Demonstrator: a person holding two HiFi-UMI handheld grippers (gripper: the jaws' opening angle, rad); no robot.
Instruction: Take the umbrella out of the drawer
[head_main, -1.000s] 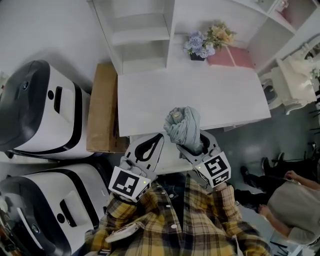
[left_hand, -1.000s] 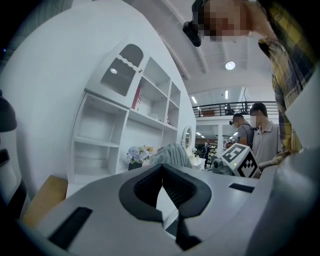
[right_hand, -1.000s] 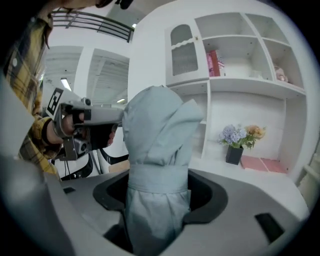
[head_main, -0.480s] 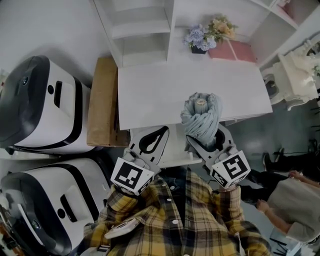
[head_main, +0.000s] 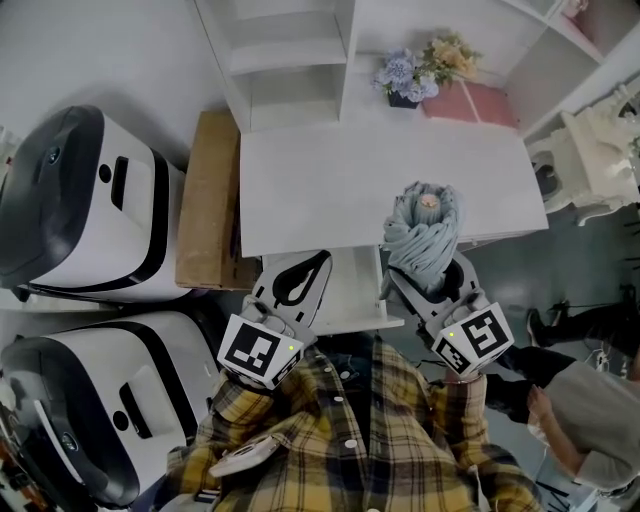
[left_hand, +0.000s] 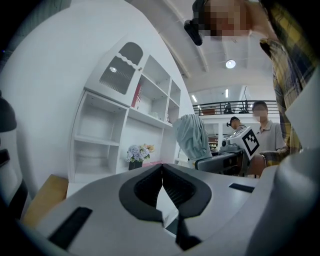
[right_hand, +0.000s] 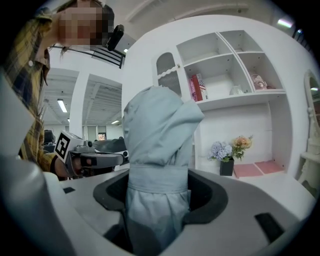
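Observation:
A folded pale grey-blue umbrella (head_main: 422, 232) stands upright in my right gripper (head_main: 432, 272), which is shut on its lower part, above the front edge of the white table (head_main: 330, 175). In the right gripper view the umbrella (right_hand: 157, 145) fills the middle between both jaws. The white drawer (head_main: 352, 318) stands pulled out below the table edge, between the two grippers. My left gripper (head_main: 298, 283) hovers at the drawer's left side, shut with nothing in it; in the left gripper view its pads (left_hand: 170, 190) meet. The umbrella (left_hand: 192, 136) shows to its right.
A flower pot (head_main: 405, 82) and a pink flat thing (head_main: 472, 102) sit at the table's far side under white shelves (head_main: 290, 60). A cardboard box (head_main: 205, 210) and two white machines (head_main: 80, 205) stand at left. A person (head_main: 580, 400) stands at right.
My right gripper has carried the umbrella to the right and a little farther out, from the drawer's middle to the table's front right edge. The left gripper has barely moved.

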